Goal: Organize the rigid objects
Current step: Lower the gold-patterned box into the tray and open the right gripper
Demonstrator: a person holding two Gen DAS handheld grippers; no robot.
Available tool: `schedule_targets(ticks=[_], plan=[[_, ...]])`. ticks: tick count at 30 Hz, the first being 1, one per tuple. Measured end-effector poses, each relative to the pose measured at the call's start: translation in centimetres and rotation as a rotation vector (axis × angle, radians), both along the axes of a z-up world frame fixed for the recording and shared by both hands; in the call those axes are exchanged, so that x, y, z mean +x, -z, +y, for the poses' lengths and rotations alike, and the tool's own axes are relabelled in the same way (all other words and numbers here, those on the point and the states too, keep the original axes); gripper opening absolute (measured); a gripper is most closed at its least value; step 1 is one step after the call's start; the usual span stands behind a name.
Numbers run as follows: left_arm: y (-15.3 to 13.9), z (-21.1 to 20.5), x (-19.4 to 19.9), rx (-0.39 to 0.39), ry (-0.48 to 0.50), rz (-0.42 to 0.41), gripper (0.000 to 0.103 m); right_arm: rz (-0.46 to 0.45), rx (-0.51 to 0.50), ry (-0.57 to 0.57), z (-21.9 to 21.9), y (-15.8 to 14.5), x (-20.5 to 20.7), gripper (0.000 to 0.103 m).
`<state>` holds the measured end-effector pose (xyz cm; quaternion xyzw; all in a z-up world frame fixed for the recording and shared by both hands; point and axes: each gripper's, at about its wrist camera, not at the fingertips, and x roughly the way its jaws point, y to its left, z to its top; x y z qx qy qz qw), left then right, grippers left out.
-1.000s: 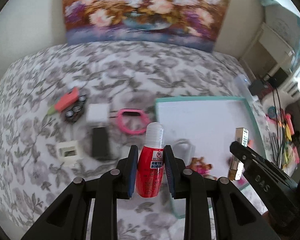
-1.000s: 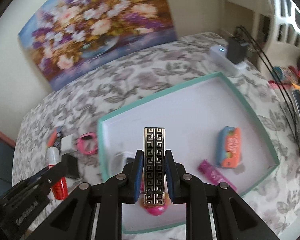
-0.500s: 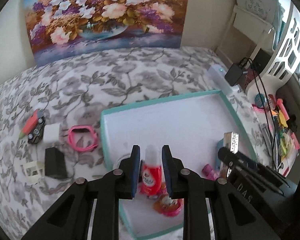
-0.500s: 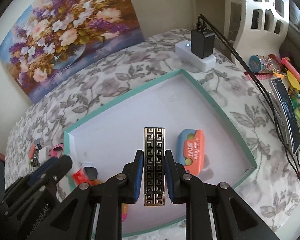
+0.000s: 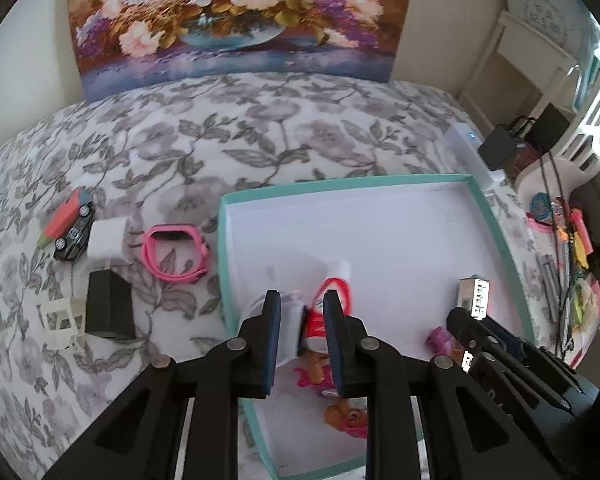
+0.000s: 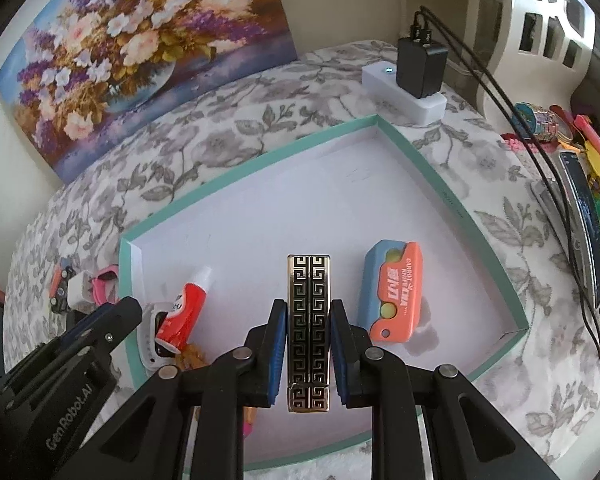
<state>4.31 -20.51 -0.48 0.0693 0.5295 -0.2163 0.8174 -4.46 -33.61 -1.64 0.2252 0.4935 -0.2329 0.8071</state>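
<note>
A white tray with a teal rim (image 5: 342, 186) (image 6: 260, 168) lies on the flowered cloth. My left gripper (image 5: 300, 308) (image 6: 128, 312) hangs open over the tray's left part. The red bottle with a white cap (image 6: 182, 312) (image 5: 320, 320) lies tilted in the tray below it, resting on a white object (image 6: 150, 336). My right gripper (image 6: 308, 316) is shut on a metal bar with a gold key pattern (image 6: 308, 328) (image 5: 476, 296), held above the tray. An orange and blue toy knife (image 6: 392, 292) lies in the tray to its right.
On the cloth left of the tray lie a pink watch strap (image 5: 176, 254), a white cube (image 5: 106, 238), a black block (image 5: 108, 310), a toy car (image 5: 74, 234) and a white frame (image 5: 58, 322). A white power strip with a black charger (image 6: 412, 76) stands beyond the tray's far corner. Pens and clutter (image 5: 568, 264) lie at the right.
My left gripper carried the red bottle over the tray, lowered and opened; the bottle now lies in the tray. My right gripper moved further over the tray, still holding the bar.
</note>
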Motion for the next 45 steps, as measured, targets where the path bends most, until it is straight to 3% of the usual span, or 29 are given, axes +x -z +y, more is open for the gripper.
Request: schedule_targets(ticks=[9,16,19,21,28,33,35,45], plan=[[0.4,1.3,0.6,0.023,-0.049,0.026,0.024,0.028,-0.016,-0.014,0.5,0.2,0.3,0.023],[0.5,2.5,1.2,0.031,-0.097,0.043,0.043,0.045,-0.030,-0.014,0.7,0.3,0.4,0.026],[0.7,3.3,1.5,0.048,-0.133,0.053,0.060,0.058,-0.039,-0.019,1.0,0.5,0.5,0.038],[0.9,3.7,1.7,0.069,-0.153,0.052,0.065,0.062,-0.046,-0.018,1.2,0.5,0.6,0.056],[1.8,5.0,2.2,0.113,-0.204,0.088,0.078,0.071,-0.056,-0.026,1.5,0.7,0.7,0.066],[2.2,5.8,2.5,0.128,-0.235,0.114,0.080,0.075,-0.052,-0.030,1.7,1.0,0.8,0.075],[2.4,6.1,2.7,0.133,-0.249,0.127,0.089,0.074,-0.049,-0.029,1.7,1.0,0.8,0.078],[2.5,7.2,3.1,0.155,-0.277,0.136,0.090,0.077,-0.032,-0.024,1.9,1.3,0.7,0.091]])
